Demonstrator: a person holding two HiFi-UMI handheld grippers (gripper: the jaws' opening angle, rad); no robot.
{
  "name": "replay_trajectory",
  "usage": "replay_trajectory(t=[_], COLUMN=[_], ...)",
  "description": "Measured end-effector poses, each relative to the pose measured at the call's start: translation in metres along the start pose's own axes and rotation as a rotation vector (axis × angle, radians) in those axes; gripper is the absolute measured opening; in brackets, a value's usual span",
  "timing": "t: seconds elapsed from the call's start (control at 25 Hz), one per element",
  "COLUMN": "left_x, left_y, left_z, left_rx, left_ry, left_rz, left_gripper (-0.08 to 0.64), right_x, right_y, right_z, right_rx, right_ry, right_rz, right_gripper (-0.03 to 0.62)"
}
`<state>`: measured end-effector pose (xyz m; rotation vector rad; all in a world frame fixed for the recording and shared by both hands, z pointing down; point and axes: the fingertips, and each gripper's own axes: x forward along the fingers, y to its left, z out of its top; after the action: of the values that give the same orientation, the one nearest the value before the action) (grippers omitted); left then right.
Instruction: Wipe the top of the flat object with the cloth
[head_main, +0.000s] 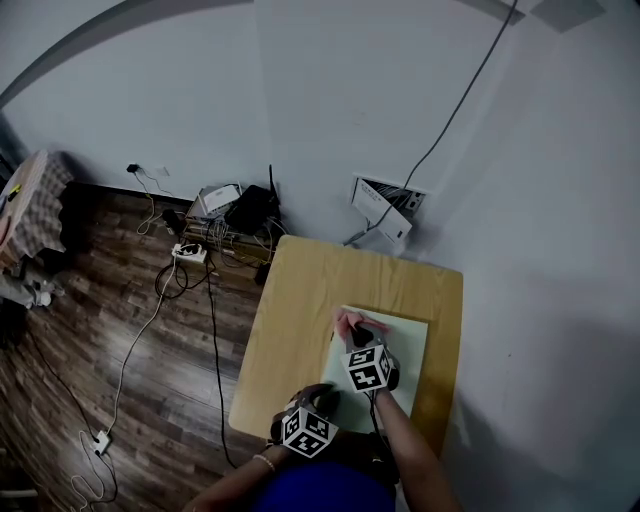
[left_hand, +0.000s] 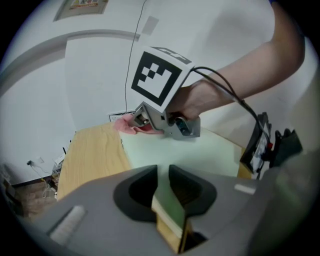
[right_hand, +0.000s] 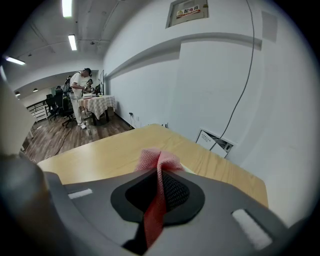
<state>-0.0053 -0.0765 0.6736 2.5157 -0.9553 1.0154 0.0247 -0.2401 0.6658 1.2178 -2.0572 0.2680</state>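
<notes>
Table (head_main: 300, 300): cloth (right_hand: 159, 165) pinched btwn right gripper (right_hand: 160, 181) jaws.

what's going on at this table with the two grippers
A person stands at a wooden table with a gripper in each hand. The right gripper has its jaws shut on a pink cloth, down at the far end of a pale green flat board lying on the table. The left gripper has its jaws on the board's near edge, apparently to steady it. The wipe looks about to begin.
</notes>
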Motion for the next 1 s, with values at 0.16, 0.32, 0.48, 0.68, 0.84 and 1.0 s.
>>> replay_trajectory(t=[0.16,0.32,0.48,0.68,0.84,1.0], left_x=[0.001,0.002,0.001,0.001,0.001,0.001], left_y=[0.001,0.0,0.0,0.0,0.0,-0.001], left_z=[0.0,0.001,0.0,0.0,0.0,-0.002], left_rx=[0.007,0.019,0.02,0.016,0.014,0.013], left_ry=[0.003,0.01,0.008,0.006,0.005,0.006], left_rz=[0.005,0.013,0.02,0.026,0.027,0.029], left_gripper=[0.074,0.074,0.074,0.074,0.074,0.074], right_x=[0.001,0.001,-0.002,-0.006,-0.011,-0.017], right_y=[0.0,-0.001,-0.004,-0.014,-0.025,-0.036], right_z=[0.0,-0.001,-0.004,-0.012,-0.021,-0.031], right_rx=[-0.011,-0.013,-0.006,0.006,0.02,0.035], right_ry=[-0.02,-0.033,-0.028,-0.021,-0.012,-0.007], right_rz=[0.005,0.009,0.0,-0.016,-0.036,-0.055], right_gripper=[0.015,0.015,0.015,0.015,0.015,0.015])
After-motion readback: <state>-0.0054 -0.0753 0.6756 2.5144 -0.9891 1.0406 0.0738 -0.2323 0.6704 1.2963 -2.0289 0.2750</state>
